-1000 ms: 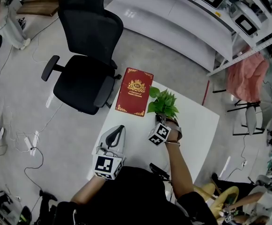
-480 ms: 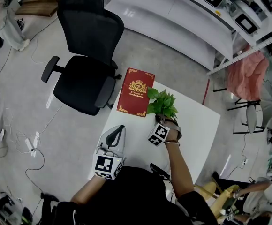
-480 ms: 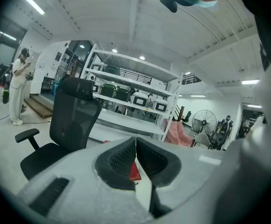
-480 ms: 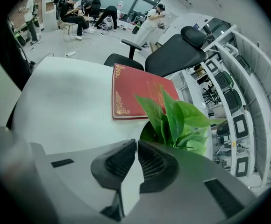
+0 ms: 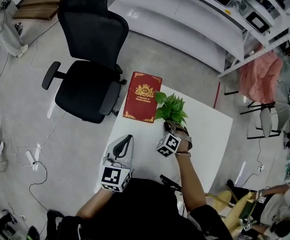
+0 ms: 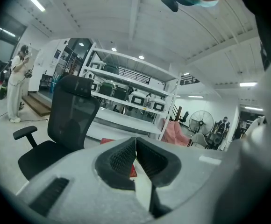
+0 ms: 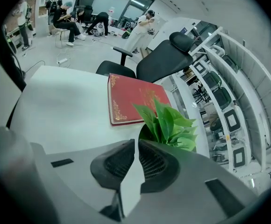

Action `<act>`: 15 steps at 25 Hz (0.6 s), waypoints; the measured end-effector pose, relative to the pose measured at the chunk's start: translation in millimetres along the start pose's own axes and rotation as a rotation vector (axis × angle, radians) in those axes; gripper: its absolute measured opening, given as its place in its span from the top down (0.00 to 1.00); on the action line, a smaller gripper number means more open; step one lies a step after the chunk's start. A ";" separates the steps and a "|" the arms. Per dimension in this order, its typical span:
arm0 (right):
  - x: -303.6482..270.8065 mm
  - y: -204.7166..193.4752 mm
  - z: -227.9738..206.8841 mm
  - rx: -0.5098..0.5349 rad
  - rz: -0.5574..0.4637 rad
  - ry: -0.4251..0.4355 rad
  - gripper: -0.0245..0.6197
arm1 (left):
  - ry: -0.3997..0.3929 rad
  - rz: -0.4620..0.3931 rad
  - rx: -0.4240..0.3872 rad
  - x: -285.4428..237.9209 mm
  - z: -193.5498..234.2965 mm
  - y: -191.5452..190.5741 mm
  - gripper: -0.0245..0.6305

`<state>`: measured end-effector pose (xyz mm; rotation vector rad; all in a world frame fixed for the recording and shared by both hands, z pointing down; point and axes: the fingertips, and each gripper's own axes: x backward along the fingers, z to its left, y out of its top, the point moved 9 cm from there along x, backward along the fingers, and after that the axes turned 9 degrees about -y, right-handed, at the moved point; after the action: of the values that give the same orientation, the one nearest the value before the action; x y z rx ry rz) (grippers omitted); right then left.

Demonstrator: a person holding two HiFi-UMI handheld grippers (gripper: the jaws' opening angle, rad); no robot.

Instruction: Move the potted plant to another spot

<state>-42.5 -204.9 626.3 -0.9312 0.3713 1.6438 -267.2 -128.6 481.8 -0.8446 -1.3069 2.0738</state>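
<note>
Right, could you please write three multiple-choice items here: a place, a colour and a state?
1. Where does the red book lie? A on a shelf; B on the table beside the potted plant; C on the floor.
2. What colour is the office chair? A black; B white; C red.
3. How do the left hand-held gripper's jaws stand? A wide apart; B together, empty; C shut on the book.
Answers: 1 B, it lies flat by the plant; 2 A, seat and back are black; 3 B, they meet, nothing between.
</note>
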 end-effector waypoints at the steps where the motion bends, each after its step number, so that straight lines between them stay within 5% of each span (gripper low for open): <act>1: 5.7 0.1 -1.3 -0.030 -0.009 -0.007 0.94 | -0.008 0.001 0.002 0.1 -0.7 -0.8 0.93; 15: 123.0 -42.7 -36.5 -0.911 -0.216 -0.134 0.94 | -0.089 0.017 -0.010 -3.2 -34.5 -3.3 0.93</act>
<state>6.9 -133.9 522.3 -1.4441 -0.6138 1.6550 -238.9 -109.7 474.0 -0.7782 -1.3615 2.1422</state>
